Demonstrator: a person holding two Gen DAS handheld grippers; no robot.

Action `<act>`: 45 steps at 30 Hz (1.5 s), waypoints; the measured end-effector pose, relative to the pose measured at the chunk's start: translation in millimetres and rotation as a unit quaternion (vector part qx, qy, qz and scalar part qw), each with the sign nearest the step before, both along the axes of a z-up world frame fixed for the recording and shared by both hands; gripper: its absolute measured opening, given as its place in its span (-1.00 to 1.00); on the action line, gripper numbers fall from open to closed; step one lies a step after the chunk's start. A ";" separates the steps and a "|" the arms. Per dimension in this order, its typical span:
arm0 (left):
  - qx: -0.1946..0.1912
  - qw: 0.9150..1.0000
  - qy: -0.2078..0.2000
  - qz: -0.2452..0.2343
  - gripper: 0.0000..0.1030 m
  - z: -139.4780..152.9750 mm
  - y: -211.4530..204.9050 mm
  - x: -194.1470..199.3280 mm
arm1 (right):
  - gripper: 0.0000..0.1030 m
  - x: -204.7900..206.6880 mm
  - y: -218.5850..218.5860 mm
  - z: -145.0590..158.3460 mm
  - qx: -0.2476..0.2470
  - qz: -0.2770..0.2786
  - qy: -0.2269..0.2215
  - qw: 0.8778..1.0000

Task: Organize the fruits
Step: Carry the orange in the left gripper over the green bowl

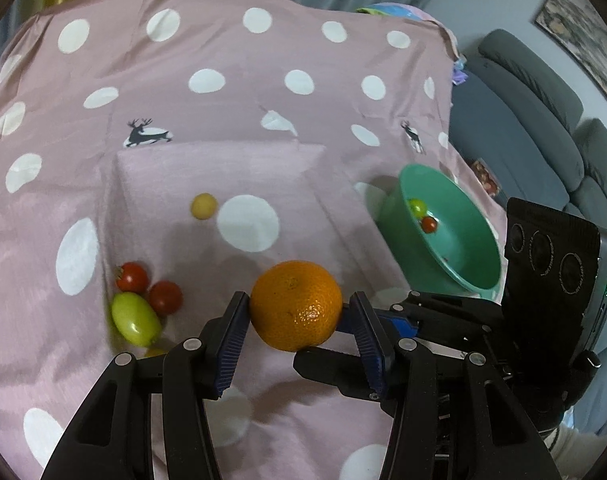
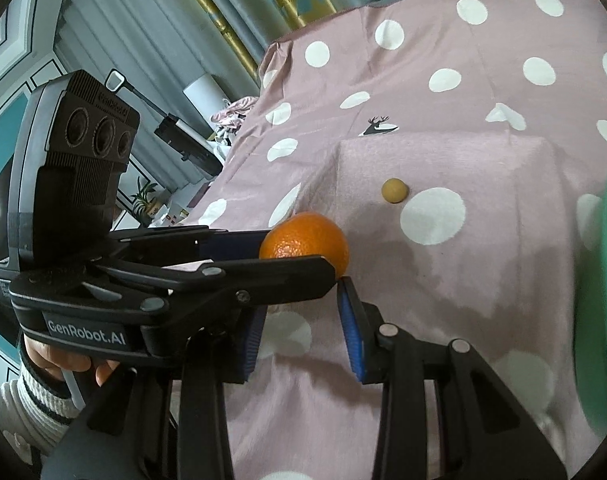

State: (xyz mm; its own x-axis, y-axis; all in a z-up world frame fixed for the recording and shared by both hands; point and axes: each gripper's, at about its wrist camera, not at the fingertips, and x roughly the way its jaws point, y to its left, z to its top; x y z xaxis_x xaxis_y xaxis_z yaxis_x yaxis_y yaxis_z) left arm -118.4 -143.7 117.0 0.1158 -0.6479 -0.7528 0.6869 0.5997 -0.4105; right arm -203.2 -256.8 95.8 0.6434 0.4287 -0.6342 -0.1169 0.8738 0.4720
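Left tongs point(image 1: 297, 300) are filling the bottom of their own view, and they are gripping the orange point(image 1: 295, 304) by its two sides, both blue pads pressing into the peel. Right tongs point(image 2: 303, 332) are standing open with only cloth showing between the pads. One of their pad tips is sitting just beside the orange point(image 2: 307, 240), and I cannot tell whether it is touching. A hand point(image 2: 55, 356) in a ribbed striped cuff is holding the left tool's grip.

I am looking at a pink cloth with white dots point(image 1: 263, 60) covering the whole bench. It is draping over a box-shaped rise in the middle. A grey sofa point(image 1: 523, 120) is standing beyond the cloth's right edge.

A mint-green bowl point(image 1: 475, 256) is sitting to the right of the rise and is appearing tipped toward the camera. The orange is hanging in front of the rise, left of the bowl and apart from it.

An oblong green tomato point(image 1: 135, 318) is lying at the lower left of the rise, touching a red cherry tomato point(image 1: 165, 297). A second red one point(image 1: 132, 277) is resting just above them. A small round yellow fruit point(image 1: 203, 206) is lying alone further back on the rise, beside a large white dot. Inside the bowl, a small green-yellow fruit point(image 1: 417, 207) and a red cherry tomato point(image 1: 428, 224) are lying next to each other.
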 end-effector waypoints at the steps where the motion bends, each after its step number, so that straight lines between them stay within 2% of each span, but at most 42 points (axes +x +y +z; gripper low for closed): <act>1: -0.001 1.000 0.000 -0.001 0.00 1.4 -1.3 -3.0 | -0.28 -3.3 -0.8 1.2 0.000 -0.002 -0.002 1.000; 16: -0.006 0.999 -0.011 -0.034 0.00 13.0 -32.2 -44.2 | -0.28 -55.3 -26.3 11.2 -0.003 -0.042 -0.016 0.999; 45: -0.003 0.996 -0.043 -0.081 0.00 34.1 -89.1 -71.0 | -0.26 -90.2 -71.3 25.8 0.001 -0.096 -0.053 0.994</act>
State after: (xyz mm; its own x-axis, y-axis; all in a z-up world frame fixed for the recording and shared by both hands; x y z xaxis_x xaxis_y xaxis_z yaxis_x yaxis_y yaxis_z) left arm -189.4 -232.7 151.1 0.0736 -0.6685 -0.7401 0.8075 0.4754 -0.3491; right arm -293.4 -328.0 121.7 0.7763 0.2930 -0.5581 0.0022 0.8841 0.4672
